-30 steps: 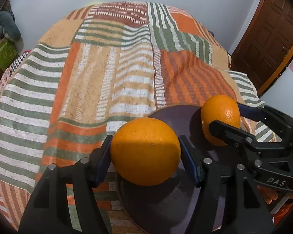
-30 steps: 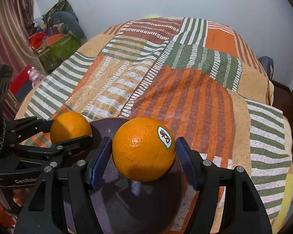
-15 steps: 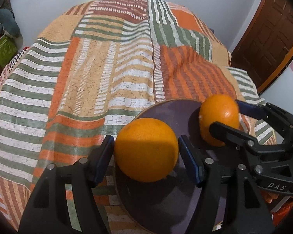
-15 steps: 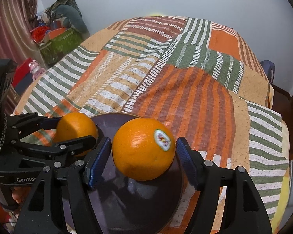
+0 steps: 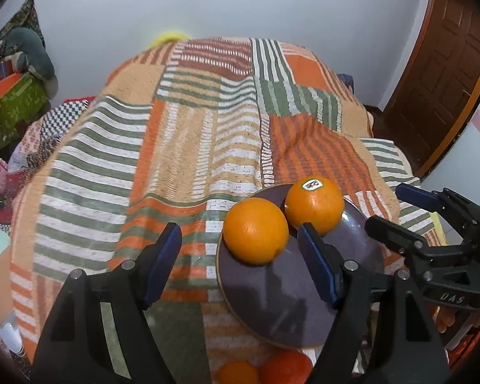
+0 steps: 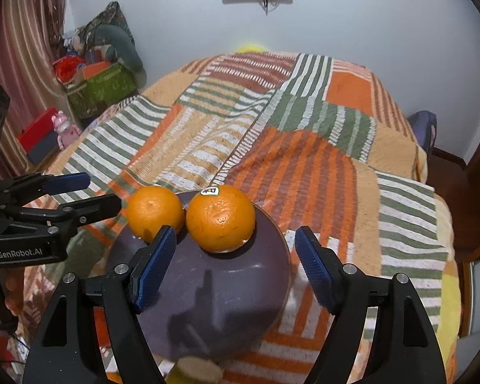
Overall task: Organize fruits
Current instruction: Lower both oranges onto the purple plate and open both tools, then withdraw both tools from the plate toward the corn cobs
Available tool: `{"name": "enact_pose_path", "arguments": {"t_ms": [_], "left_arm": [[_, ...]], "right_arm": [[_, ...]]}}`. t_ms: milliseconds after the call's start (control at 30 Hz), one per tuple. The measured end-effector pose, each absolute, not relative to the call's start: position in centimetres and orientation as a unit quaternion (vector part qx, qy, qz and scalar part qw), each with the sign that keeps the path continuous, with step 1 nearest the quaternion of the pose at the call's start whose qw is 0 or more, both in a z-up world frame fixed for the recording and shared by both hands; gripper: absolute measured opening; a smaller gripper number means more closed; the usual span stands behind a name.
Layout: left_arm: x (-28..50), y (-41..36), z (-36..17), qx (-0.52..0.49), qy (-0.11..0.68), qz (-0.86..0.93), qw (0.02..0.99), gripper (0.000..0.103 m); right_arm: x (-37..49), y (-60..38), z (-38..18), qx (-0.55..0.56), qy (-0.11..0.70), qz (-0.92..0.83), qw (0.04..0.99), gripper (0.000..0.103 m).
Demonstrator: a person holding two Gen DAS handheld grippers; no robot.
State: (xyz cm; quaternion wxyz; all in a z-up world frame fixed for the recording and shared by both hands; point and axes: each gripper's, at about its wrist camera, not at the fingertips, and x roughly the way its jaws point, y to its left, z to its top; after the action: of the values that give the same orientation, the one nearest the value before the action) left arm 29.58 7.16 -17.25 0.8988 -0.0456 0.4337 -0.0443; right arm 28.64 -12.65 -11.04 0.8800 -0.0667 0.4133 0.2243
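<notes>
Two oranges are sitting side by side on a dark plate (image 6: pixel 272 275) that is resting on a bed covered with a striped patchwork blanket (image 6: pixel 304 166). The plain orange (image 6: pixel 155 213) is lying at the plate's left edge, and the stickered orange (image 6: pixel 220 218) is lying just beside it, the two touching or nearly so. The sticker is facing up and away from the cameras.

The left gripper (image 5: pixel 240 262) is hovering with its blue-padded fingers (image 5: pixel 163 262) spread wide and holding nothing; in the left wrist view the plain orange (image 5: pixel 256 231) is showing between and beyond the tips, with the stickered orange (image 5: pixel 314 205) behind the right finger. The right gripper (image 6: pixel 235 260) is likewise standing with its fingers (image 6: pixel 312 264) spread apart and gripping nothing, the stickered orange lying just ahead of the gap.

More orange fruit (image 5: pixel 262 368) is peeking in at the bottom edge of the left wrist view, below the plate (image 5: pixel 288 307).
</notes>
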Motion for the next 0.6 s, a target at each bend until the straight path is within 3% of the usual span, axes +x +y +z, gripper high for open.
{"name": "enact_pose_path", "arguments": {"t_ms": [300, 600], "left_arm": [[24.1, 7.1, -14.2, -0.04, 0.405, -0.037, 0.913, 0.083], [18.6, 5.8, -14.1, -0.031, 0.416, -0.045, 0.908, 0.085]], "right_arm": [[24.1, -14.5, -7.8, -0.067, 0.375, 0.205, 0.902, 0.074], [19.5, -16.2, -7.6, -0.062, 0.376, 0.201, 0.902, 0.075]]}}
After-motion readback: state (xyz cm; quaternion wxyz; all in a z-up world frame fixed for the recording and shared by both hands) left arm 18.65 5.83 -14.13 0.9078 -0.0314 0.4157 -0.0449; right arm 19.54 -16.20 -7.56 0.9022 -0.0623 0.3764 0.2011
